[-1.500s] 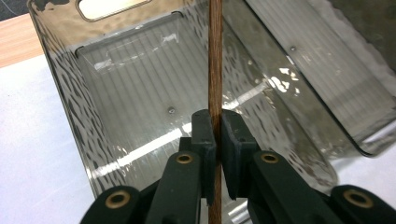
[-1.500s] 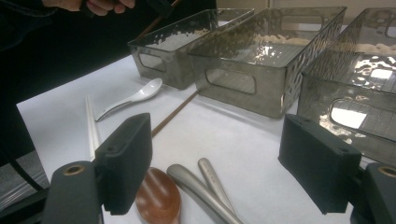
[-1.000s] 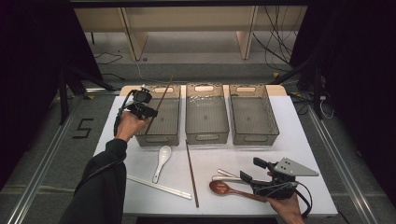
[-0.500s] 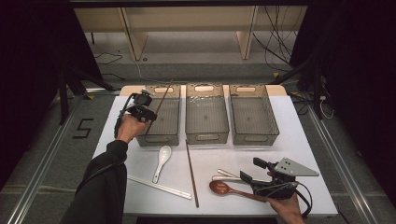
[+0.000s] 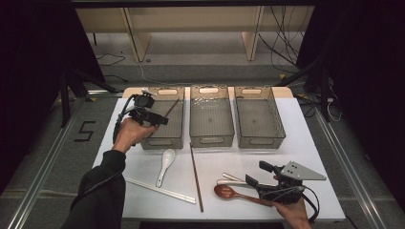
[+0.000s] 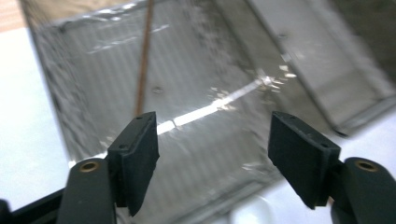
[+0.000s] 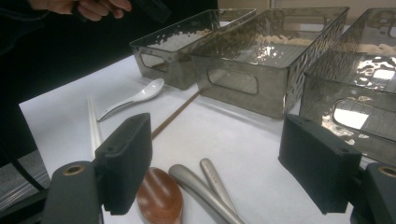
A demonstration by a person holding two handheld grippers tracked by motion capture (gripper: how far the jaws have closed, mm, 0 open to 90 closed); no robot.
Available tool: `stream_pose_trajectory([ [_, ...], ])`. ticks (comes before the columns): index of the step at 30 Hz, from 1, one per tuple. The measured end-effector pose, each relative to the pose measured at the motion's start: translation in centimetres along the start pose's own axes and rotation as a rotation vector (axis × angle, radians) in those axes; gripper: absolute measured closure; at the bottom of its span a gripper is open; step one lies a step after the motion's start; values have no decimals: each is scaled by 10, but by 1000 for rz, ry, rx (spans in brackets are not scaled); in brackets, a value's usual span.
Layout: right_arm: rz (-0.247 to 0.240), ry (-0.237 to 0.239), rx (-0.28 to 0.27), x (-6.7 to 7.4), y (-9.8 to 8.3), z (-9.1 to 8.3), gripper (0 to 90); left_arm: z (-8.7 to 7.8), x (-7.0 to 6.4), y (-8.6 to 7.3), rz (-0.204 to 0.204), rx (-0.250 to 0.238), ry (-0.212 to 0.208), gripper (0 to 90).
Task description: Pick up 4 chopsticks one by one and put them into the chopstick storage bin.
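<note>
My left gripper (image 5: 159, 119) hovers open over the near left part of the left clear bin (image 5: 161, 142). In the left gripper view its jaws (image 6: 212, 158) stand wide apart above the bin floor. A brown chopstick (image 6: 144, 60) leans inside that bin (image 5: 172, 108). My right gripper (image 5: 256, 172) rests open at the table's near right, with nothing between its jaws (image 7: 219, 149). Just ahead of it lie a brown wooden spoon (image 7: 159, 196) and two metal handles (image 7: 203, 184).
A middle bin (image 5: 211, 138) and a right bin (image 5: 260, 140) stand beside the left one. A white spoon (image 5: 165, 163), a second brown chopstick (image 5: 196, 179) and white chopsticks (image 5: 160, 190) lie on the white table (image 5: 310, 143). Dark floor surrounds the table.
The brown chopstick that stuck up by the left gripper now lies lower inside the left bin. The left hand has drawn back slightly. The right gripper has not moved.
</note>
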State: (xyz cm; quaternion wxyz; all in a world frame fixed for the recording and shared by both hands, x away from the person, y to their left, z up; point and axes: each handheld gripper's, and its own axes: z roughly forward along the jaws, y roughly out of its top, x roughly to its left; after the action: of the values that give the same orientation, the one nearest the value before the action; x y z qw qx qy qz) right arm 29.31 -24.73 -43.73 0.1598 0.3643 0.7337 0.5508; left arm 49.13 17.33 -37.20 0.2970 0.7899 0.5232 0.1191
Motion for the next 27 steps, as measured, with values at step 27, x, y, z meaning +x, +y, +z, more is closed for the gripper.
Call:
stream_pose_trajectory([
  [27,-5,-11,26,6,1,3,263,-11,-66,-82,70,37,-112,223],
])
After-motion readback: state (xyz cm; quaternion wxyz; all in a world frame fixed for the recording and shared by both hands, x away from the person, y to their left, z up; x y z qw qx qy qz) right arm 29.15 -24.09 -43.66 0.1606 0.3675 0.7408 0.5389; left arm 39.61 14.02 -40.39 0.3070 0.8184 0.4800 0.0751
